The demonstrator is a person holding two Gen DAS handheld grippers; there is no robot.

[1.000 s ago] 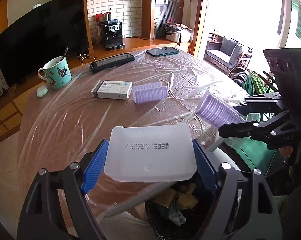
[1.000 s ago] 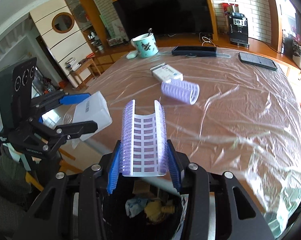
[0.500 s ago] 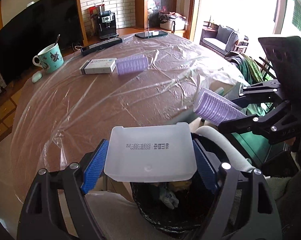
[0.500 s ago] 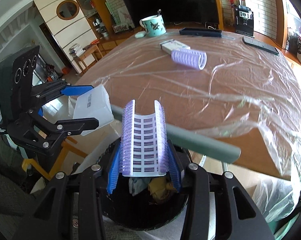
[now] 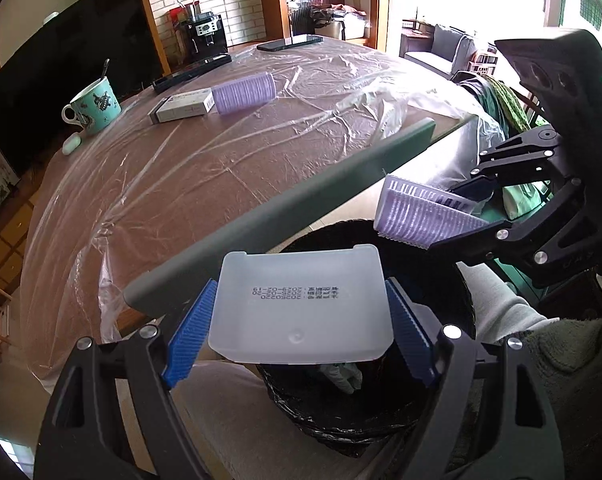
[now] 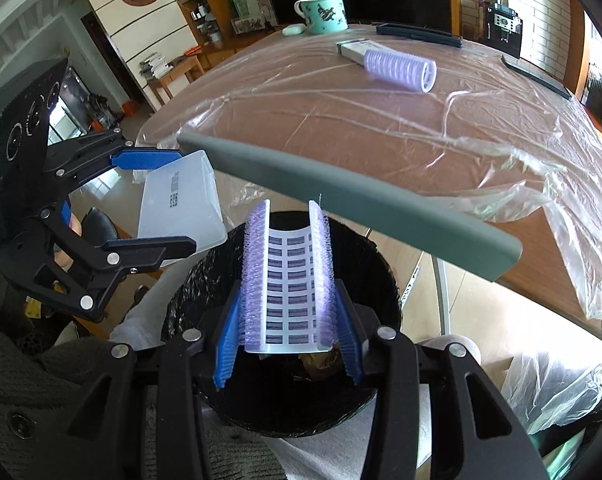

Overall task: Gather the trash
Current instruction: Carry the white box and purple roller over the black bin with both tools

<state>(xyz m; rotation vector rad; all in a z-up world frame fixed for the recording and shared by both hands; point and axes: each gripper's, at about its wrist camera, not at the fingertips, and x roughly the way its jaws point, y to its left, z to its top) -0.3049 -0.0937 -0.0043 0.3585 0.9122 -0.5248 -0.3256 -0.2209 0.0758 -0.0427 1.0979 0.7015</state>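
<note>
My left gripper is shut on a translucent white plastic box and holds it over the rim of a black-lined trash bin. My right gripper is shut on a purple broken hair-roller half and holds it above the same bin. The right gripper and roller half also show at the right of the left wrist view; the left gripper and box show at the left of the right wrist view. A whole purple hair roller lies on the table.
The plastic-covered table carries a white carton, a teal mug, a dark remote and a phone. A grey bar runs between table edge and bin. Trash lies inside the bin.
Both grippers have moved back from the table and down toward the bin, still holding their items. The bin opening now fills more of both views.
</note>
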